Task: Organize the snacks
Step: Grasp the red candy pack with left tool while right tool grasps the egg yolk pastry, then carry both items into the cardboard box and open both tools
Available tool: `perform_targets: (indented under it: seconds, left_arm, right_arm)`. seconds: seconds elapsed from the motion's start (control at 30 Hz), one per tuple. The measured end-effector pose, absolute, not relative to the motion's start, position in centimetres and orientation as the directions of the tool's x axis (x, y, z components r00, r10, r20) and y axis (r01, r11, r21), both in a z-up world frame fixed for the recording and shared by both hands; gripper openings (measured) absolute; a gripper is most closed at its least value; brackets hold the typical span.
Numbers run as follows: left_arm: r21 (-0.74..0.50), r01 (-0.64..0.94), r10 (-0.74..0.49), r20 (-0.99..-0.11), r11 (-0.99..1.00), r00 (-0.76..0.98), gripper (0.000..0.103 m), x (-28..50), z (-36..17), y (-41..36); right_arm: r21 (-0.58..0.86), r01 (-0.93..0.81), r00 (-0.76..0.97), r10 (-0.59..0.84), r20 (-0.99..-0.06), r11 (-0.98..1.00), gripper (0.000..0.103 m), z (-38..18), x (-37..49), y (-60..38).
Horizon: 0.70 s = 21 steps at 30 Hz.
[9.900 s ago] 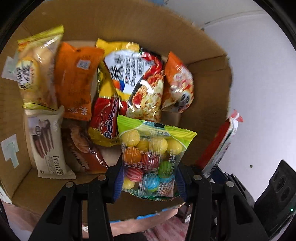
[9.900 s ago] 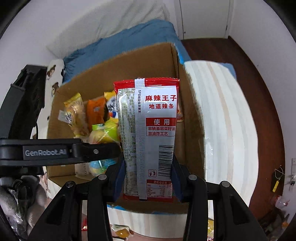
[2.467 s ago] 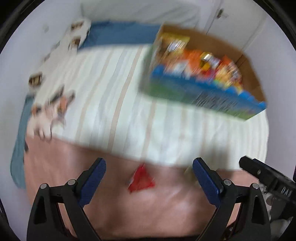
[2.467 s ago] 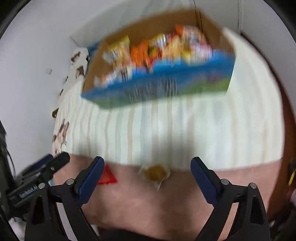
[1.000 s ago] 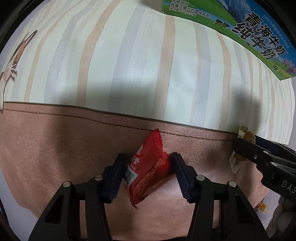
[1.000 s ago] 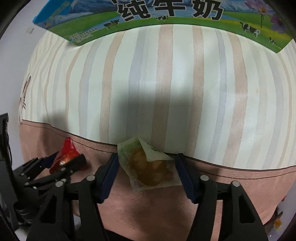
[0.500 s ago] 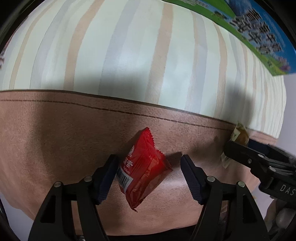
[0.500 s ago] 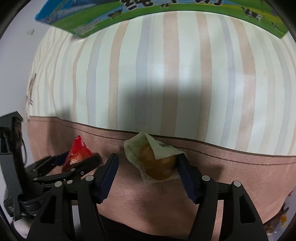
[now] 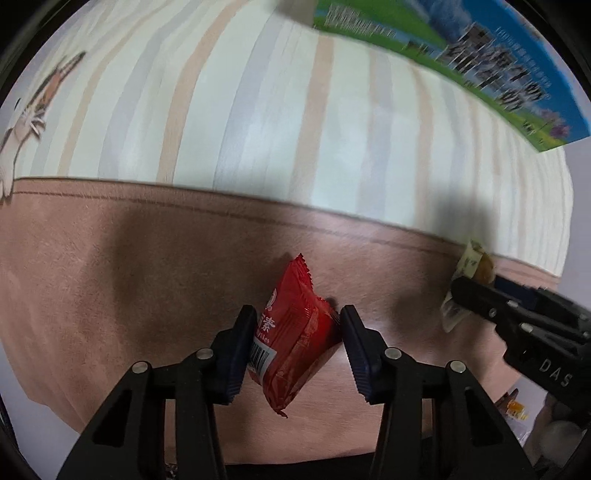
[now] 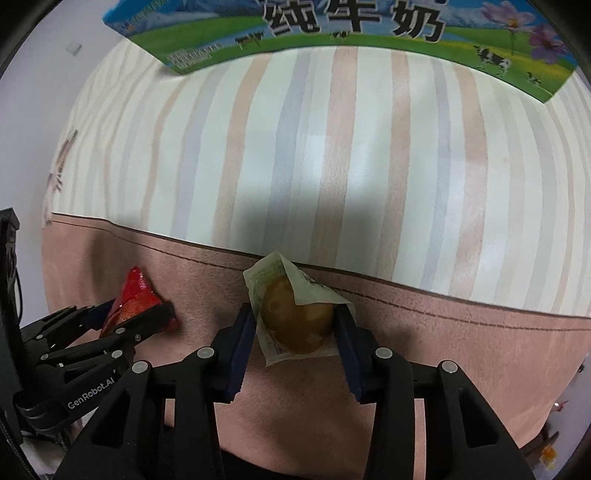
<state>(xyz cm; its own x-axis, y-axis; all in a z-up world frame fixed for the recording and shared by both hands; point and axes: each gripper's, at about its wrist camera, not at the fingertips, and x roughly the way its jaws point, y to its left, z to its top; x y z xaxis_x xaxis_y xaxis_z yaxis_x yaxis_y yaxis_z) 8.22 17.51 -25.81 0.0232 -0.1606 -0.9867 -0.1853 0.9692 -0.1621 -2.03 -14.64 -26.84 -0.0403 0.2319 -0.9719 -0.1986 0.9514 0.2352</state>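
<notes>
My left gripper [image 9: 297, 328] is shut on a small red snack packet [image 9: 291, 332] that lies on the brown band of the bedcover [image 9: 147, 295]. My right gripper [image 10: 295, 321] is shut on a clear packet with a brown egg [image 10: 295, 317] on the same band. Each gripper shows in the other's view: the right one [image 9: 476, 291] at the right, the left one [image 10: 136, 314] at the lower left with the red packet [image 10: 135, 295]. The printed side of the snack box [image 10: 351, 22] stands at the far edge of the bed.
The striped sheet [image 10: 332, 147] stretches between the packets and the box. The box side also shows in the left wrist view [image 9: 480, 62]. A cat print [image 9: 22, 110] sits at the sheet's left edge. Small items [image 9: 513, 406] lie off the bed at the lower right.
Both grippers were open around their packets half a second ago. Now both have closed on them. The views have shifted slightly.
</notes>
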Motion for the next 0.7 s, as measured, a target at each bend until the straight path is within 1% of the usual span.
perform_targets:
  seconds: [0.17,0.33,0.47,0.57,0.7]
  left_arm:
    - [-0.220,-0.161,-0.209,-0.974,0.962,0.083,0.044,9.0,-21.8,18.4]
    - [-0.287,-0.109,-0.270,-0.951,0.952,0.154,0.044,12.1,-16.6,17.6]
    - [-0.315,-0.051,-0.298,-0.931,0.948,0.211,0.044,16.7,-12.1,15.4]
    - [-0.315,-0.003,-0.304,-0.919,0.949,0.249,0.044,20.7,-8.8,12.3]
    - [-0.305,0.037,-0.303,-0.913,0.952,0.275,0.044,27.0,-7.5,8.8]
  right_arm:
    - [0.318,-0.158,0.004,0.322,-0.947,0.935,0.046,-23.1,-1.3,-17.0]
    - [0.386,-0.130,0.076,0.398,-0.914,0.913,0.046,-18.7,0.8,-19.8]
    - [0.414,-0.112,0.149,0.427,-0.892,0.904,0.046,-14.8,3.8,-22.5]
    - [0.421,-0.104,0.206,0.434,-0.877,0.901,0.046,-12.0,6.5,-23.3]
    - [0.417,-0.099,0.258,0.428,-0.866,0.903,0.046,-9.2,11.0,-24.6]
